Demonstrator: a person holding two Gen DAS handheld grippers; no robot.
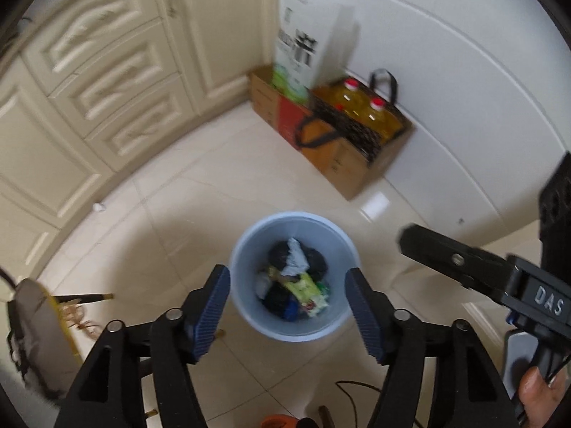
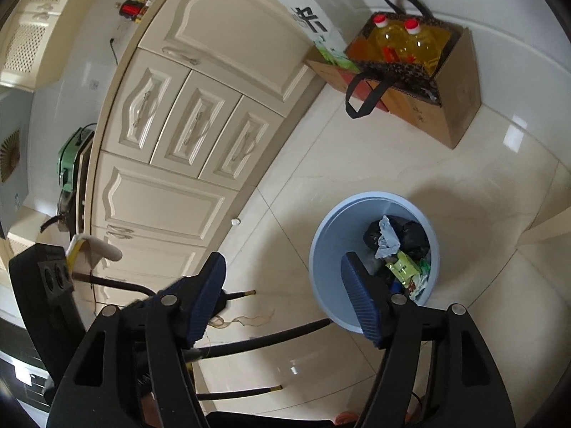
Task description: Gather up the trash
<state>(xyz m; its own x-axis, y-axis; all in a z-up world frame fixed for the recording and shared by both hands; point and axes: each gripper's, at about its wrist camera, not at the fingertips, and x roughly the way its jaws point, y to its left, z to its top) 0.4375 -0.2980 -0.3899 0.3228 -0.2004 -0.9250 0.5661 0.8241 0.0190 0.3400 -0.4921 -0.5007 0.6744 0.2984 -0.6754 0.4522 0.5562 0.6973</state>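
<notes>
My left gripper (image 1: 288, 312) hangs over the pale blue bin (image 1: 293, 278), jaws apart with nothing between them. Through the gap I see black bags, crumpled paper (image 1: 294, 258) and a green wrapper (image 1: 307, 287) in the bin. The right gripper (image 1: 460, 265) reaches in from the right edge, a hand (image 1: 540, 394) on its handle. Against the wall beyond stands a cardboard box (image 1: 342, 164) with a bag holding two oil bottles (image 1: 360, 107). A small white scrap (image 1: 98, 207) lies on the floor by the cream cabinets (image 1: 89, 82).

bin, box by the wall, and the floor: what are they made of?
Bin: looks like pale blue plastic, smooth, thin-walled, matte sheen. Box: brown corrugated cardboard, dull, with folded edges. Floor: probably glazed cream tile, with grout lines and bright window glare.
</notes>
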